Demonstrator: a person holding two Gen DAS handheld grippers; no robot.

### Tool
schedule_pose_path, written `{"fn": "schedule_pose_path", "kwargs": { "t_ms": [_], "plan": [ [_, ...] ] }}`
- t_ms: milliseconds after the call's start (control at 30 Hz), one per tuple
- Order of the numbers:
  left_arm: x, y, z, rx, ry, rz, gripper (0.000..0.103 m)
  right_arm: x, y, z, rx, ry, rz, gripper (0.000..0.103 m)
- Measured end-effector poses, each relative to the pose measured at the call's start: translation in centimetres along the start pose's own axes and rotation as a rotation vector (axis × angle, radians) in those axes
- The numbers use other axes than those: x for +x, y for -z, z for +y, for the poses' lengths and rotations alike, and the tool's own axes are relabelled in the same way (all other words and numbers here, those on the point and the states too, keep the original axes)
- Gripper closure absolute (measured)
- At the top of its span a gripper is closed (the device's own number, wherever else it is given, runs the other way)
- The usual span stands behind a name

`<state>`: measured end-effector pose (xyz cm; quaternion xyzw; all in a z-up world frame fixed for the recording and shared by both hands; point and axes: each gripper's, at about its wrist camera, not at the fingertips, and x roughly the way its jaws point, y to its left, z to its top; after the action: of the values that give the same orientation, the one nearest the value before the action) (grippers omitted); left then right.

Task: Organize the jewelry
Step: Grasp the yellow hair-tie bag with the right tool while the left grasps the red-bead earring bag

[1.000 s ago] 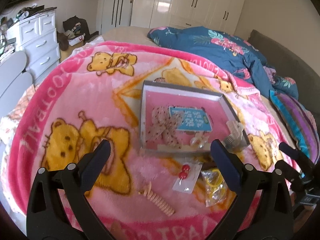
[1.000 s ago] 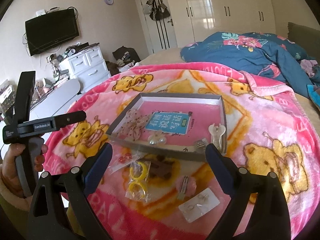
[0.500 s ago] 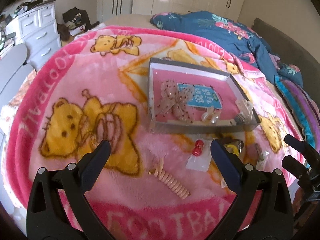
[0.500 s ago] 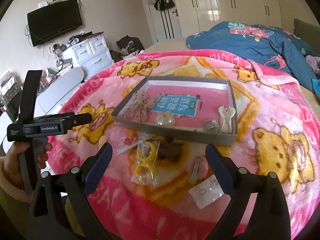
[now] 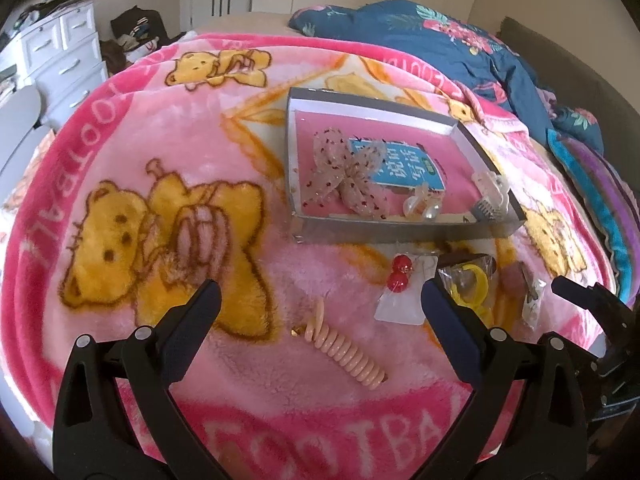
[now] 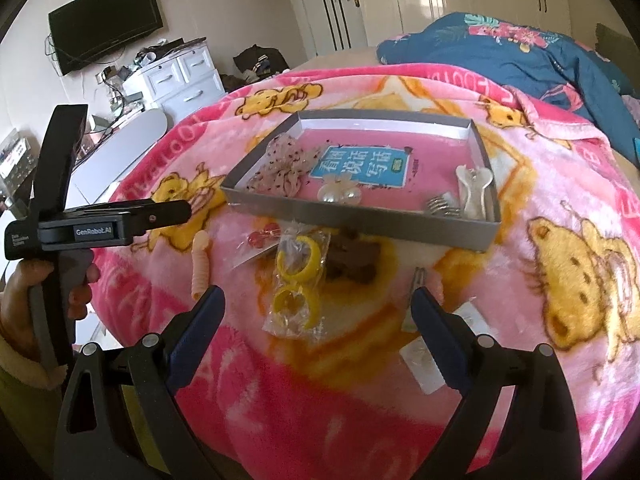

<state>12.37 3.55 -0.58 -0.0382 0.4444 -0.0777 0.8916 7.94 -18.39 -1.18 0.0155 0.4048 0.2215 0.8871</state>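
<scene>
Work surface is a pink bear-print blanket [image 5: 160,152] spread over a bed, with a white drawer unit [image 6: 176,76] and wall-mounted television [image 6: 106,24] at the room's far side. The grey tray [image 6: 360,220] lies mid-blanket (bow, pearl clip and hair clips inside); loose beside its near wall are a peach spiral hair tie [image 5: 344,352], red earrings [image 5: 398,274] and bagged yellow rings [image 6: 298,280]. Left gripper [image 5: 320,300] and right gripper [image 6: 316,300] both hang above the blanket, jaws spread wide, holding nothing.

Earring card [image 6: 424,362] behind right gripper [image 6: 316,304]
</scene>
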Motion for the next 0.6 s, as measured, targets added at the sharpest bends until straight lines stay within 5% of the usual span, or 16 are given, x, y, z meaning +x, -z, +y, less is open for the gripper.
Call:
{"fn": "schedule_pose_path", "kwargs": {
  "t_ms": [267, 467, 600],
  "plan": [
    [1.6, 0.4, -0.7, 0.042, 0.014, 0.053, 0.010, 2.4, 0.4, 0.6, -0.013, -0.004, 0.045, 0.010],
    [2.4, 0.6, -1.3, 0.059, 0.038, 0.071, 0.010, 5.2, 0.6, 0.3, 0.001, -0.050, 0.106, 0.031],
    [3.0, 0.8, -1.7, 0.070, 0.063, 0.092, 0.018, 7.1, 0.9, -0.5, 0.019, -0.080, 0.149, 0.063]
  ]
}}
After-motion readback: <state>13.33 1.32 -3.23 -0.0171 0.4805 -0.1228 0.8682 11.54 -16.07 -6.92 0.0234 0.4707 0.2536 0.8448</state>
